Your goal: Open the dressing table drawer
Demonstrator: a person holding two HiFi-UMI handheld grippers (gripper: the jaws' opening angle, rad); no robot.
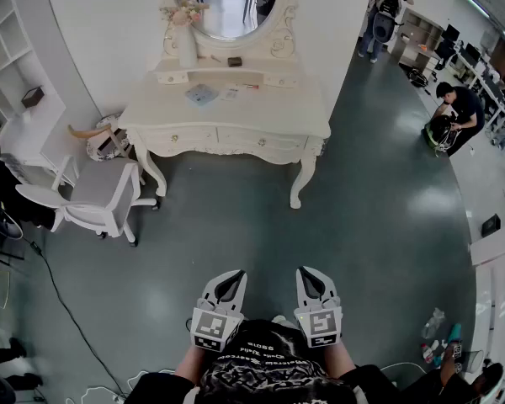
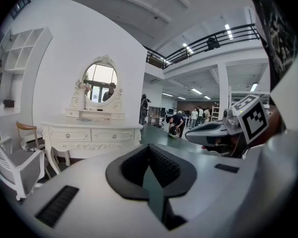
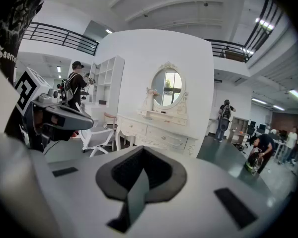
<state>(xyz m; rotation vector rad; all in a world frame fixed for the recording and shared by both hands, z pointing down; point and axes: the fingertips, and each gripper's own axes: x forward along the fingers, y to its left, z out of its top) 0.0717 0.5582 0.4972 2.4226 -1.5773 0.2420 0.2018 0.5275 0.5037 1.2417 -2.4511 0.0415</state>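
Close to your body you hold the left gripper (image 1: 227,278) and the right gripper (image 1: 313,274) side by side, both tilted a little down. The jaws of each are together, and nothing is between them. Before you lies a wide stretch of floor (image 1: 353,225), and a white chair (image 1: 97,196) stands at the left. The dressing table (image 1: 269,108) is well apart from you, against the wall, and its drawer (image 1: 240,139) is closed. So I judge the task is only at the approach. Next you must walk to the worktop, part the jaws of one gripper, and bring them around the small knob (image 1: 262,141) of the drawer.
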